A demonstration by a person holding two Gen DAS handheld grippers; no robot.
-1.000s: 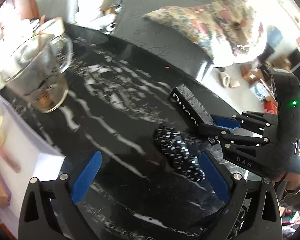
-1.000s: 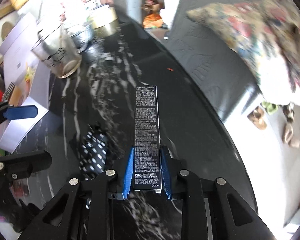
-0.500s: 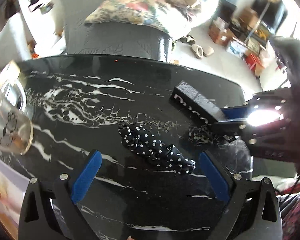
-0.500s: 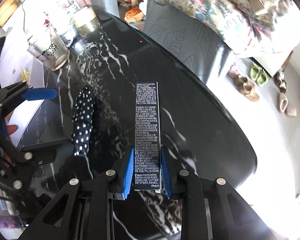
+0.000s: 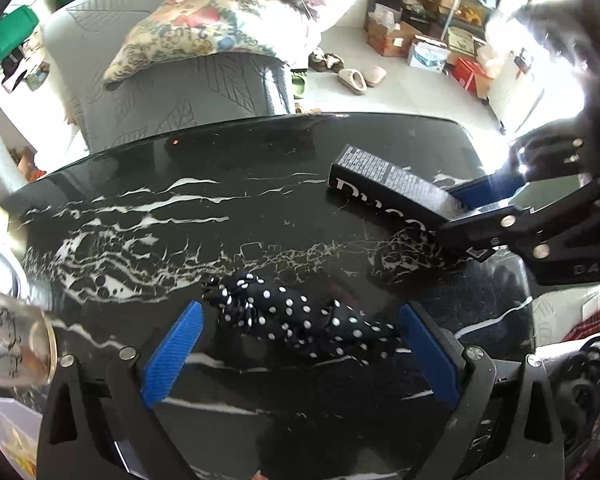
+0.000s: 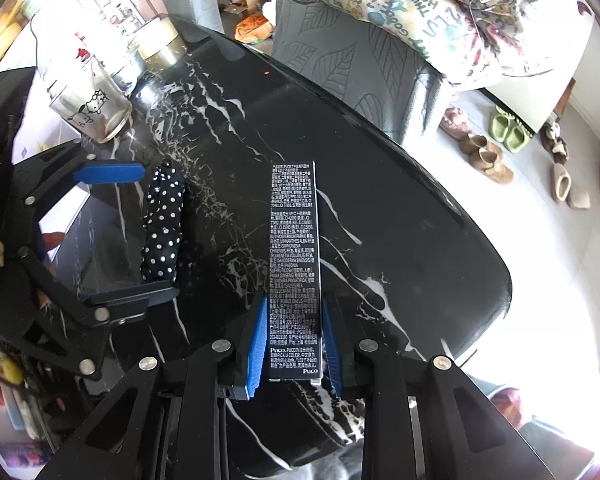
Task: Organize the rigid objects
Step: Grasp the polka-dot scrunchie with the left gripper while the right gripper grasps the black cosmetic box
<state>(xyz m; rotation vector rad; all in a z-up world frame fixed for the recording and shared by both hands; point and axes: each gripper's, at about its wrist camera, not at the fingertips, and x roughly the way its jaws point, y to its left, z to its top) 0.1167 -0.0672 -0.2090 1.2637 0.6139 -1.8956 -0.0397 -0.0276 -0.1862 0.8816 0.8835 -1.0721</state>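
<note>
Black marble with white veins is the table (image 5: 260,168) we work over. Our right gripper (image 6: 294,344) clenches the near end of a long black Puco box (image 6: 294,248), whose far end points across the tabletop. What has changed within the last second: our left gripper (image 5: 300,344) has rolled and come down, so the polka-dot cloth bundle (image 5: 296,320), earlier lying lengthwise toward us, now lies crosswise between its wide, released blue pads (image 5: 172,356), which do not touch it. We judge that the left side is lined up for a pick while the box waits to be placed. Around us, a cartoon-printed glass mug (image 6: 88,108) and a gold-rimmed tin (image 6: 162,42) stand at the far left, well apart; nothing blocks the cloth. A cushioned grey chair (image 5: 172,92) stands beyond the table.
</note>
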